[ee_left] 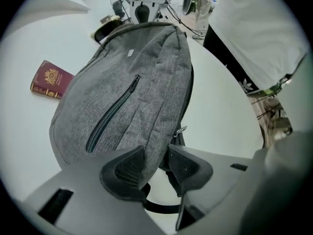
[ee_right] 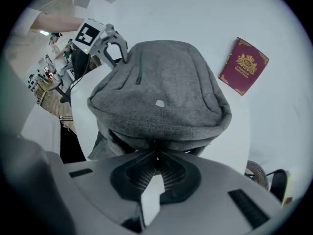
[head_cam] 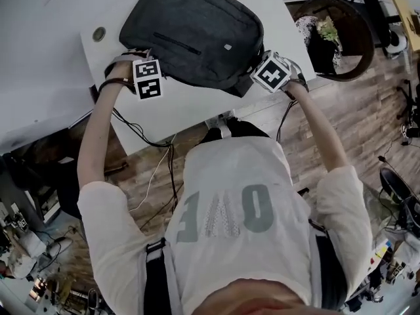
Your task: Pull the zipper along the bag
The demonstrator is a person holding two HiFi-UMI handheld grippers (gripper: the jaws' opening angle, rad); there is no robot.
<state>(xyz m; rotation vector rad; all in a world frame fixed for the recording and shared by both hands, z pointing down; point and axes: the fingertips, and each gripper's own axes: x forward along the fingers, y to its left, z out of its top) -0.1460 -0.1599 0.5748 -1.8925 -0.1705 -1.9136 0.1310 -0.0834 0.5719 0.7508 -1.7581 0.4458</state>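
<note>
Left gripper (ee_left: pixel 155 158): jaws pinched on corner fabric at the 8 o'clock end of the bag (ee_left: pixel 132 97). Right gripper (ee_right: pixel 156 156): jaws pressed together on what seems the zipper pull (ee_right: pixel 157 151), 4 o'clock end. Bag: grey, soft, probably light and prone to bunching, flat on the white table (head_cam: pixel 197 113) at 12 o'clock; hold fabric taut, draw by the pull only; red passport (ee_left: pixel 51 79) beyond, apart.

Evenly bright and diffuse; faint shadow under the bag (head_cam: pixel 190 31) on the table (head_cam: pixel 184 113). Heavy fisheye bending, black corners in both gripper views.
</note>
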